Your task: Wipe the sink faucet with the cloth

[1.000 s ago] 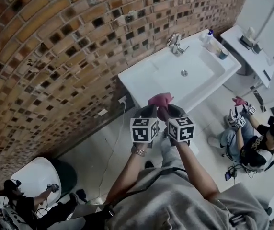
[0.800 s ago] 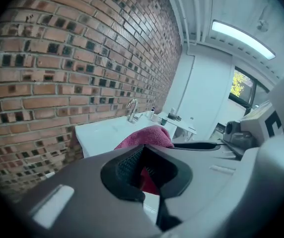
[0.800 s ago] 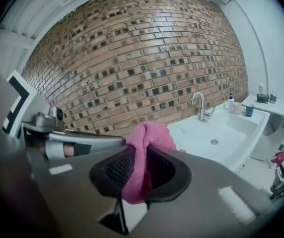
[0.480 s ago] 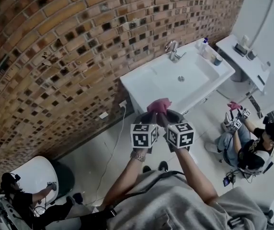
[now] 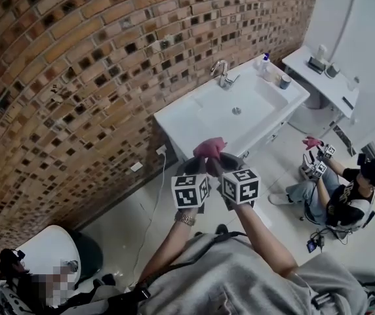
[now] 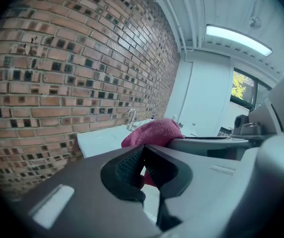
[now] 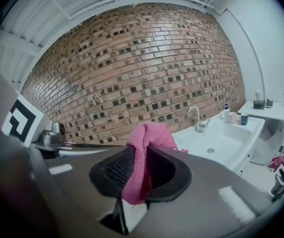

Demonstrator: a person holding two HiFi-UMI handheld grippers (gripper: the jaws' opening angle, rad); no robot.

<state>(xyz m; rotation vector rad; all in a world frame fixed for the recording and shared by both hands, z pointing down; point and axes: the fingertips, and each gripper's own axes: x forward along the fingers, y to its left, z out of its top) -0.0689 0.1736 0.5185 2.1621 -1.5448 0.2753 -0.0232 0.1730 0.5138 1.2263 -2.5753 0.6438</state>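
A pink cloth (image 5: pixel 208 148) is bunched between my two grippers, held in the air short of the white sink (image 5: pixel 194 113). My left gripper (image 5: pixel 194 165) is shut, with the cloth (image 6: pixel 152 132) at its tips and a bit of pink between its pads. My right gripper (image 5: pixel 227 160) is shut on a fold of the cloth (image 7: pixel 143 148), which hangs down between its pads. The chrome faucet (image 5: pixel 221 75) stands at the sink's back edge against the brick wall, well beyond both grippers. It also shows small in the right gripper view, the faucet (image 7: pixel 196 118).
A soap bottle (image 5: pixel 265 62) and cups (image 5: pixel 284 81) stand at the sink's right end. A white side table (image 5: pixel 325 74) lies beyond. A seated person (image 5: pixel 345 192) with grippers is on the floor at right; another person (image 5: pixel 37 284) sits at lower left. A cable (image 5: pixel 153 202) hangs from a wall socket.
The head view has shifted, so the sink and faucet sit further left in the picture. Both grippers stay together on the cloth, slightly lower and left.
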